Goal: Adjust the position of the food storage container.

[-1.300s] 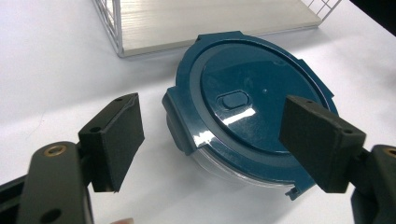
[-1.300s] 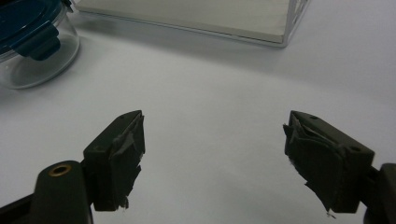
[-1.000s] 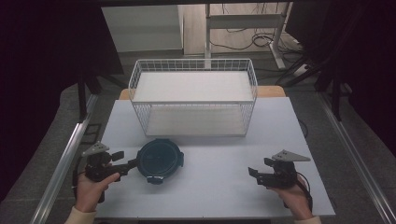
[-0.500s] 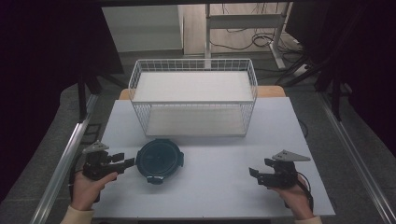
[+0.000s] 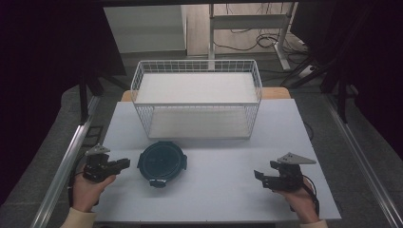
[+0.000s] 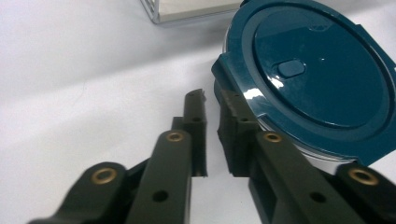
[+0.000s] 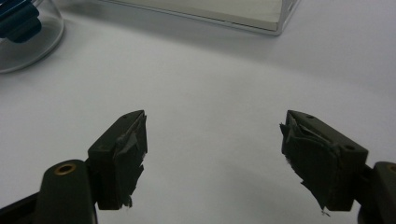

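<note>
Two claws rest low on the white worktop [image 5: 209, 199], and one round container [image 5: 161, 163] with a dark teal lid [image 6: 322, 70] sits between them, far closer to the left one. Seen from above, the container lies at about 3 o'clock from the left claw [image 5: 124, 163], just beside its tips, and roughly at 9 o'clock from the right claw [image 5: 259, 175], well apart from it. The left hand [image 5: 88, 190] is plainly the nearer one.

In the left gripper view, the left claw [image 6: 212, 100] has just been closing and now stands nearly clenched, with only a thin gap and nothing visible inside it. The lid's side tab [image 6: 229, 77] sits just past the tips, up and to the right, so the claw seems to have shut beside the tab rather than on it. Whether the right-hand tip touches the lid edge cannot be told.

The right claw [image 7: 212, 140] is released, its jaws spread with bare worktop between them; the container's clear wall [image 7: 28, 44] shows far off at its 10 o'clock.

A white wire basket [image 5: 197, 102] stands behind the container, at 12 o'clock from it, and looks empty.

The lid is round, so no long axis matters; its tabs give the only handles. A likely next move would need the left claw to reopen and shift toward 3 o'clock.

No brand, label or writing can be read; the lid bears just a small oval button [image 6: 291, 68].
</note>
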